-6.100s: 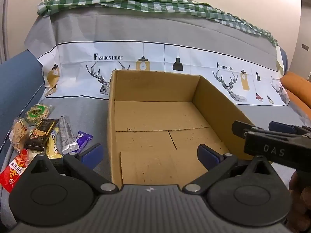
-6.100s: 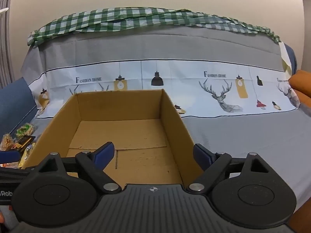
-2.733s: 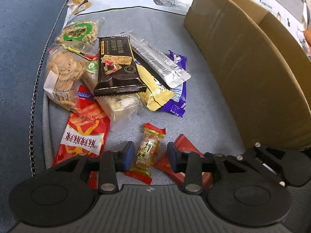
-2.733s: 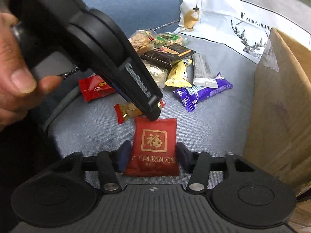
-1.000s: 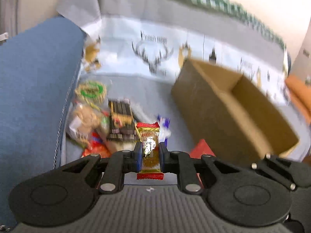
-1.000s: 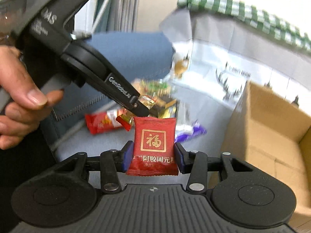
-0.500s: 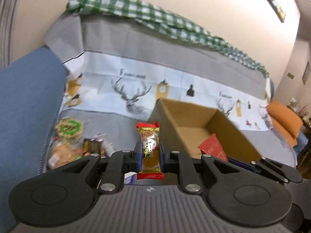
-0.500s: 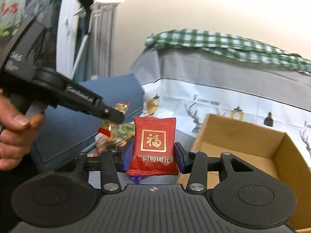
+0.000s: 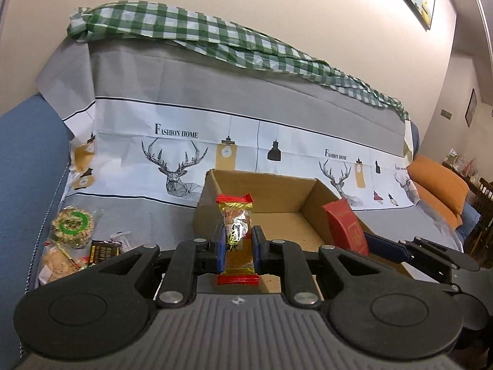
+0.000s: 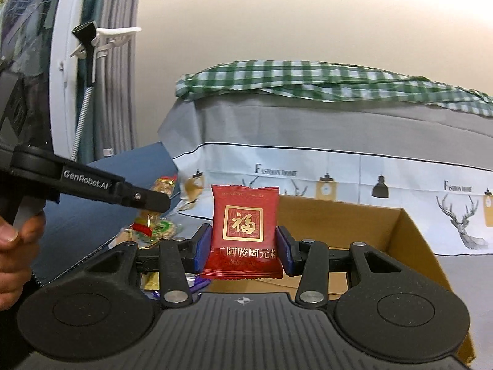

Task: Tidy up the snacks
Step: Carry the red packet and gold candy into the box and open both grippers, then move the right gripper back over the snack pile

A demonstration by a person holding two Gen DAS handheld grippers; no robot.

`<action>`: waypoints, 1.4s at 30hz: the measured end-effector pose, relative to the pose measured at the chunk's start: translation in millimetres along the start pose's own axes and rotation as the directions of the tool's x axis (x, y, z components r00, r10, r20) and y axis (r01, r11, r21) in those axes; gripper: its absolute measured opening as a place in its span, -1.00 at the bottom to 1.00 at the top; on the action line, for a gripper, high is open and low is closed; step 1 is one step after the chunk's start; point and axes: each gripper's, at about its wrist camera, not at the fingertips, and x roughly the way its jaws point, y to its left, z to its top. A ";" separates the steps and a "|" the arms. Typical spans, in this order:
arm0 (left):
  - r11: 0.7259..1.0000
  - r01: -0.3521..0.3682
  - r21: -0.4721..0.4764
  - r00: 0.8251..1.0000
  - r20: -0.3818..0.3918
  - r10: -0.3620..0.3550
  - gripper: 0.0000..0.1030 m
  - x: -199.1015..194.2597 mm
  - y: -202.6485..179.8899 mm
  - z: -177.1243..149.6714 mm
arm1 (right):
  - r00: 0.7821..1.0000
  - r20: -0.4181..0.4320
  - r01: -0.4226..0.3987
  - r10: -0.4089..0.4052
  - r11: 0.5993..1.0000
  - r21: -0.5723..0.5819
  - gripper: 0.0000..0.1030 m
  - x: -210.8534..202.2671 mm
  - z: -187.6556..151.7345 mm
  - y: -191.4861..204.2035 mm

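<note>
Above the sofa (image 9: 172, 215), a candy (image 9: 237, 234) is being pinched upright by the left gripper (image 9: 237, 245), its jaws pressed narrow. A red packet (image 10: 245, 231) is being squeezed by the right gripper (image 10: 243, 248), just before the box (image 10: 409, 237). Most of the box floor is being hidden by both grippers. Other snacks (image 9: 72, 225) are lying left of the box, partly covered.

Both wrist views look forward, slightly downward, sharing the nearby cardboard box (image 9: 265, 212).
</note>
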 end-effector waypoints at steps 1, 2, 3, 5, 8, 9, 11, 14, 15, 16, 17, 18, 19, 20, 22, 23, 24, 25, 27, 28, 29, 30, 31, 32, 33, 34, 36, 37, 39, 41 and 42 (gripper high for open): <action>1.000 0.004 0.000 1.000 -0.001 -0.004 -0.65 1.5 -1.0 0.2 | 1.000 0.000 0.004 -0.004 1.000 0.005 -0.09 0.3 -0.2 -2.5; 1.000 0.007 0.000 1.000 -0.002 -0.007 -0.65 2.8 -2.5 0.1 | 1.000 -0.003 0.008 -0.008 1.000 0.010 -0.10 0.4 -0.7 -5.5; 1.000 0.010 0.000 1.000 -0.002 -0.010 -0.65 3.9 -3.9 -0.3 | 1.000 -0.009 0.014 -0.014 1.000 0.014 -0.10 1.0 -1.0 -8.5; 1.000 0.014 0.004 1.000 -0.006 -0.014 -0.65 6.6 -5.9 -0.9 | 0.999 -0.017 0.028 -0.028 0.999 0.028 -0.09 0.8 -2.1 -14.3; 1.000 0.021 0.006 1.000 -0.013 -0.021 -0.65 11.2 -8.4 -2.4 | 0.999 -0.023 0.042 -0.041 0.998 0.050 -0.09 0.9 -4.6 -22.4; 1.000 0.025 0.005 1.000 -0.014 -0.025 -0.65 11.7 -9.5 -3.0 | 0.998 -0.027 0.050 -0.048 0.997 0.056 -0.09 1.1 -5.6 -25.0; 0.999 0.036 0.002 0.999 -0.011 -0.036 -0.65 13.0 -11.1 -3.7 | 0.998 -0.032 0.064 -0.062 0.995 0.073 -0.10 2.3 -5.8 -30.2; 0.998 0.069 -0.004 0.998 0.003 -0.069 -0.65 15.1 -16.9 -5.3 | 0.995 -0.025 0.100 -0.098 0.990 0.098 -0.09 1.8 -5.7 -36.7; 0.997 0.083 -0.006 0.996 0.008 -0.083 -0.65 16.3 -20.1 -5.9 | 0.993 -0.020 0.118 -0.116 0.988 0.103 -0.09 1.4 -5.4 -38.6; 0.995 0.100 -0.005 0.995 0.014 -0.100 -0.65 18.0 -23.5 -6.6 | 0.991 -0.015 0.133 -0.132 0.985 0.109 -0.10 1.0 -5.0 -40.4; 0.993 0.120 -0.004 0.993 0.019 -0.120 -0.65 20.4 -27.2 -7.7 | 0.989 -0.009 0.151 -0.151 0.981 0.121 -0.10 0.5 -4.6 -43.2; 0.990 0.139 -0.001 0.990 0.022 -0.139 -0.65 23.6 -31.4 -9.0 | 0.986 -0.004 0.167 -0.168 0.977 0.133 -0.10 -0.1 -4.5 -45.8; 0.988 0.153 0.003 0.988 0.022 -0.153 -0.65 26.9 -35.5 -10.0 | 0.982 0.001 0.185 -0.187 0.972 0.145 -0.10 -0.9 -4.4 -48.2; 0.986 0.166 0.008 0.986 0.020 -0.166 -0.65 31.3 -40.4 -11.0 | 0.978 0.005 0.204 -0.207 0.966 0.158 -0.10 -1.8 -4.3 -50.9; 0.981 0.192 0.023 0.981 0.013 -0.192 -0.65 40.4 -50.5 -13.4 | 0.970 0.011 0.237 -0.243 0.954 0.182 -0.10 -4.2 -4.2 -55.8; 0.978 0.204 0.034 0.979 0.010 -0.204 -0.65 44.8 -55.2 -15.1 | 0.966 0.013 0.250 -0.257 0.950 0.189 -0.10 -4.9 -4.4 -58.3; 0.976 0.214 0.044 0.977 0.006 -0.214 -0.64 48.7 -60.1 -16.5 | 0.962 0.013 0.265 -0.273 0.945 0.194 -0.09 -5.9 -5.0 -60.3; 0.972 0.226 0.058 0.974 0.002 -0.226 -0.63 52.4 -65.1 -17.9 | 0.956 0.011 0.285 -0.292 0.938 0.199 -0.08 -6.6 -5.3 -62.1; 0.967 0.242 0.082 0.970 -0.010 -0.242 -0.02 58.9 -72.8 -20.4 | 0.940 0.006 0.332 -0.340 0.922 0.201 -0.03 -7.4 -6.2 -64.6; 0.966 0.243 0.092 0.970 -0.017 -0.243 0.55 61.6 -75.1 -21.5 | 0.931 0.000 0.358 -0.365 0.912 0.199 0.25 -7.0 -7.4 -65.9; 0.969 0.221 0.115 0.975 0.002 -0.222 0.63 60.6 -76.7 -22.3 | 0.923 -0.016 0.379 -0.384 0.904 0.200 0.67 -5.8 -8.5 -67.4; 0.971 0.194 0.138 0.979 0.028 -0.200 0.63 57.7 -76.5 -21.6 | 0.915 -0.027 0.398 -0.402 0.894 0.207 0.77 -5.6 -9.3 -68.5; 0.973 0.178 0.144 0.981 0.048 -0.187 0.64 54.7 -73.4 -20.7 | 0.908 -0.028 0.413 -0.418 0.883 0.222 0.78 -6.8 -10.3 -69.6; 0.977 0.167 0.130 0.982 0.061 -0.176 0.64 51.8 -66.8 -18.8 | 0.908 -0.028 0.414 -0.419 0.881 0.228 0.77 -7.3 -10.6 -69.7; 0.982 0.156 0.108 0.984 0.071 -0.164 0.64 48.8 -58.2 -16.6 | 0.910 -0.029 0.410 -0.414 0.884 0.225 0.77 -6.8 -10.7 -68.5; 0.985 0.146 0.089 0.985 0.080 -0.153 0.64 45.7 -50.8 -14.0 | 0.911 -0.032 0.408 -0.411 0.887 0.218 0.77 -5.4 -10.7 -66.1; 0.990 0.130 0.047 0.986 0.096 -0.134 0.64 38.6 -31.9 -8.6 | 0.915 -0.037 0.400 -0.402 0.892 0.208 0.77 -2.5 -10.4 -60.1; 0.993 0.116 0.037 0.987 0.105 -0.119 0.64 34.2 -23.3 -5.9 | 0.919 -0.037 0.392 -0.393 0.897 0.202 0.77 -0.1 -9.1 -56.4; 0.998 0.059 0.036 0.988 0.138 -0.064 0.64 23.0 -7.8 1.4 | 0.924 -0.037 0.379 -0.379 0.906 0.188 0.77 4.2 -7.9 -48.4; 1.000 -0.009 0.022 0.986 0.169 0.006 0.65 13.8 11.0 8.4 | 0.931 -0.043 0.363 -0.362 0.914 0.182 0.77 9.8 -4.4 -41.4; 0.998 -0.056 0.012 0.982 0.179 0.053 0.65 9.8 20.8 11.5 | 0.935 -0.049 0.354 -0.351 0.918 0.180 0.77 12.6 -3.5 -37.2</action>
